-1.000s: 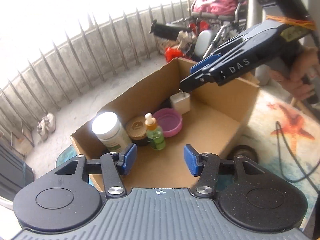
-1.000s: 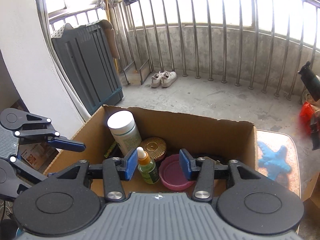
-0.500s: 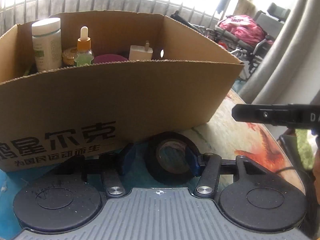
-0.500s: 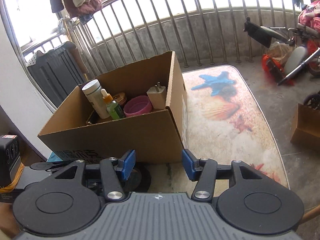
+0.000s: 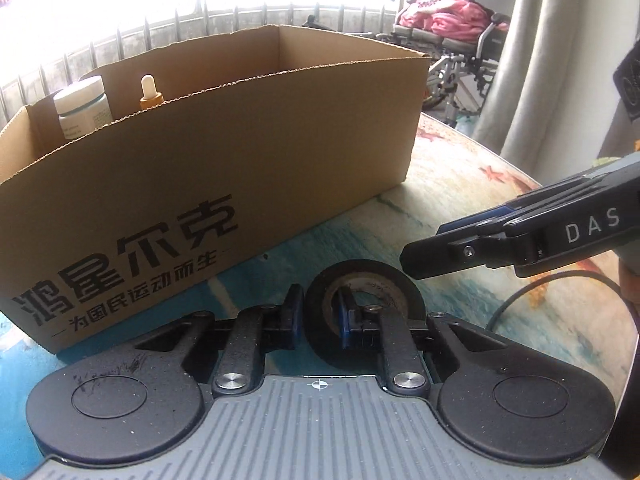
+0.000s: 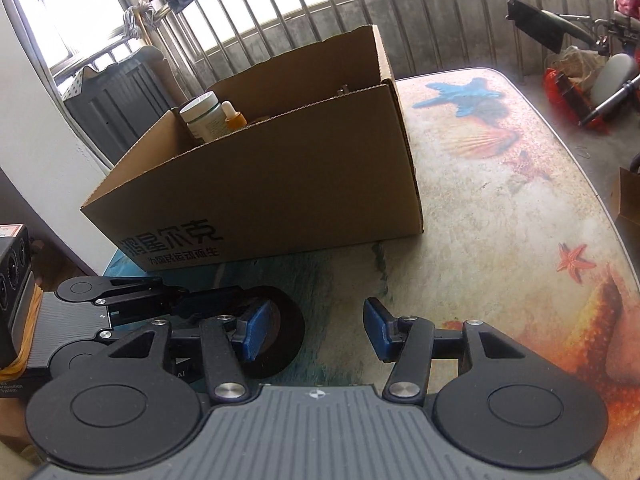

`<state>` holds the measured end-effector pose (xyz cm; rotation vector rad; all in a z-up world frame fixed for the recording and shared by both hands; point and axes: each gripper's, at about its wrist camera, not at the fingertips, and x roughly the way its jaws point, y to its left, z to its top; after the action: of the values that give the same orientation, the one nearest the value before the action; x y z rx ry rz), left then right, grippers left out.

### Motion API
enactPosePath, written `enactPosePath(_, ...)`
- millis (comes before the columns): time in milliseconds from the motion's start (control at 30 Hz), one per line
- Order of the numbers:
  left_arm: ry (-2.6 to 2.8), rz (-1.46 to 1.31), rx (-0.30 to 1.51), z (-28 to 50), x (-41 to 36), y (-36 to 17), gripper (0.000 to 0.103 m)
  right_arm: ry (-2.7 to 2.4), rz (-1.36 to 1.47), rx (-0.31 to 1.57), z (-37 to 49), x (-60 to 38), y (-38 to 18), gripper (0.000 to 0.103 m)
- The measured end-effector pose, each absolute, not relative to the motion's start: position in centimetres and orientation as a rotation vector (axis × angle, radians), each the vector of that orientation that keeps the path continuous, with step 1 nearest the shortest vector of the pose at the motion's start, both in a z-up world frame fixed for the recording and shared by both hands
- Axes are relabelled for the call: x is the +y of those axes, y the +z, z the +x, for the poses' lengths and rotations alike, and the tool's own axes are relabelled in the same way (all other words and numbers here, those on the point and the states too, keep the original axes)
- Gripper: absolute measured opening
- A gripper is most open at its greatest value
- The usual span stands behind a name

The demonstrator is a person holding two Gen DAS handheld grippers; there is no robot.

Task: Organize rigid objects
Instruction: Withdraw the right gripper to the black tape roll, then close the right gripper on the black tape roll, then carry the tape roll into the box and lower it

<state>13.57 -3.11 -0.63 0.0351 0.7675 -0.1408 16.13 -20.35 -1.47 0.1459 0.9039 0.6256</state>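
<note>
My left gripper (image 5: 318, 314) is closing on the tape roll (image 5: 362, 312) (bottles already boxed); boxing it remains, right gripper (image 6: 316, 330) released.

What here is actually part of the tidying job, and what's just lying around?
Part of the job:
- tape roll, left gripper closing on its wall
- cardboard box
- white jar and dropper bottle in the box
- right gripper, open, nothing between its jaws

Just lying about:
- wheelchair with pink cloth
- cable
</note>
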Motion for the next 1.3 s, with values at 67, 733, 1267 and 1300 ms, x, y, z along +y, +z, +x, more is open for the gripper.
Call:
enactPosePath(67, -0.157, 0.052, 0.772, 13.2, -3.3, -0.5, 0.017, 0.662, 0.161, 0.937, 16.0, -19.9, -1.8, 0.056)
enactPosePath(733, -0.118, 0.231, 0.535, 8.1, -1.8, 5.5, 0.017, 0.736, 0.082, 0.757, 10.8, -15.8, 1.7, 0.021)
enactPosePath(1267, -0.104, 0.148, 0.839, 24.2, 10.9, 9.8, 0.014, 0.789, -0.082, 0.705, 23.1, -3.4, 10.1, 0.028)
enactPosePath(1300, -0.087, 0.152, 0.853, 24.8, 11.3, 9.0, 0.014, 0.785, -0.097, 0.719, 23.7, -3.1, 9.7, 0.030)
